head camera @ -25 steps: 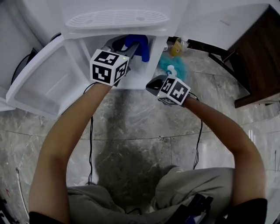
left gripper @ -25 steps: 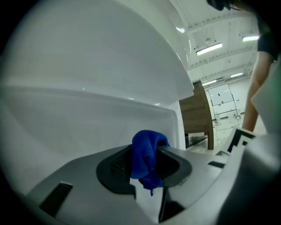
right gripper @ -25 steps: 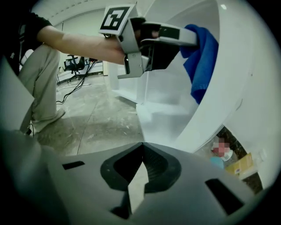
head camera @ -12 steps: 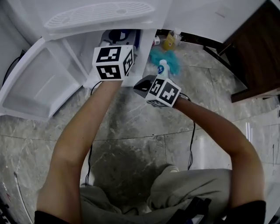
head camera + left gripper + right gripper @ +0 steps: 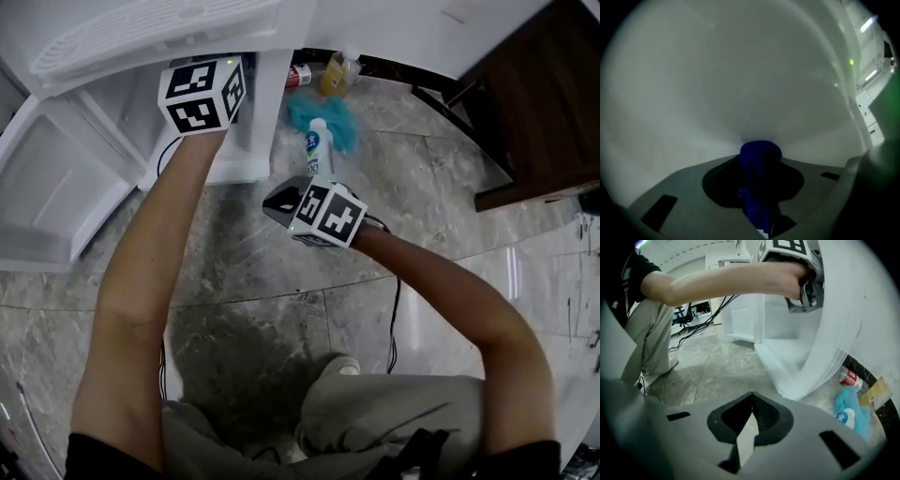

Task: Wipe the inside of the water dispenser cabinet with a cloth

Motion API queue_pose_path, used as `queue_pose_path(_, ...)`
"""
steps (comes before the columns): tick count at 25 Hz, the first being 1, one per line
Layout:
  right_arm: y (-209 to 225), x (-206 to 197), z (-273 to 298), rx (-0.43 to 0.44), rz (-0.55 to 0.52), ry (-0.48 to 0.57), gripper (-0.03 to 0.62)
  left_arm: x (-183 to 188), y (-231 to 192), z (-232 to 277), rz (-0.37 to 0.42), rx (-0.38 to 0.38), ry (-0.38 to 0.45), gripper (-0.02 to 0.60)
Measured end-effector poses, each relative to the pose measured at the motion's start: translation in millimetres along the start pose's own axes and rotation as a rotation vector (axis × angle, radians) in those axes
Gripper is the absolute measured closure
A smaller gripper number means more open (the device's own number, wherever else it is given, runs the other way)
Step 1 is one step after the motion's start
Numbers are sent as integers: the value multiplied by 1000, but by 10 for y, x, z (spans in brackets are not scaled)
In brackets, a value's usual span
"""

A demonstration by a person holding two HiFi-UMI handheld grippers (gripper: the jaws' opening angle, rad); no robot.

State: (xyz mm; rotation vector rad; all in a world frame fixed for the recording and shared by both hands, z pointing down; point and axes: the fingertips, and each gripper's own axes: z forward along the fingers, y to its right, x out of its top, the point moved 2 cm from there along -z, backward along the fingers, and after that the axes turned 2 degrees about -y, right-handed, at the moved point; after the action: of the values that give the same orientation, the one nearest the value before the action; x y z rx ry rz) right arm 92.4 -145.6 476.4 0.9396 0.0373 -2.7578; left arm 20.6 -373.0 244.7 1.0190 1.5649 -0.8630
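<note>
My left gripper (image 5: 759, 158) reaches into the white water dispenser cabinet (image 5: 246, 141). Its jaws are closing on a dark blue cloth (image 5: 757, 190), which bulges past the tips against the white inner wall (image 5: 740, 84). In the head view only its marker cube (image 5: 202, 94) shows at the cabinet mouth; the jaws and cloth are hidden inside. My right gripper (image 5: 750, 405) is shut and holds nothing. It hangs over the stone floor in front of the cabinet, with its cube (image 5: 323, 212) low and right of the left arm.
The cabinet door (image 5: 52, 187) stands open at the left. Beside the cabinet lie a teal cloth (image 5: 330, 122), a white bottle (image 5: 317, 150), a red can (image 5: 298, 75) and a yellow bottle (image 5: 339, 69). Dark wooden furniture (image 5: 534, 103) stands at the right. Cables (image 5: 396, 309) trail on the floor.
The left gripper has gone deeper and higher into the cabinet, and the blue cloth is now hidden in the head view. The right gripper has drifted down, away from the cabinet.
</note>
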Motion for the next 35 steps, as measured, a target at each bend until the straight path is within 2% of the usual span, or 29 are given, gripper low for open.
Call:
queue_pose_path(8, 0, -213, 29, 18, -8, -40, 595, -3, -39, 81, 96, -4, -41, 483)
queue_pose_path(16, 1, -3, 166, 41, -29, -36, 595, -35, 82, -29, 177, -61, -60, 486)
queue_pose_path(19, -62, -10, 159, 58, -44, -40, 595, -64, 8, 58, 176, -55, -67, 486)
queue_pose_path(23, -127, -214, 133, 71, -46, -88, 595, -62, -56, 130, 149, -34, -67, 486)
queue_pose_path(27, -209, -318, 159, 90, -67, -125, 595, -55, 6, 58, 187, -35, -82, 486)
queue_pose_path(31, -232, -189, 239, 114, -93, -110, 595, -84, 93, -57, 217, -66, -82, 486)
queue_pose_path(35, -260, -54, 314, 150, -77, -71, 595, -94, 51, 2, 199, -70, -91, 486)
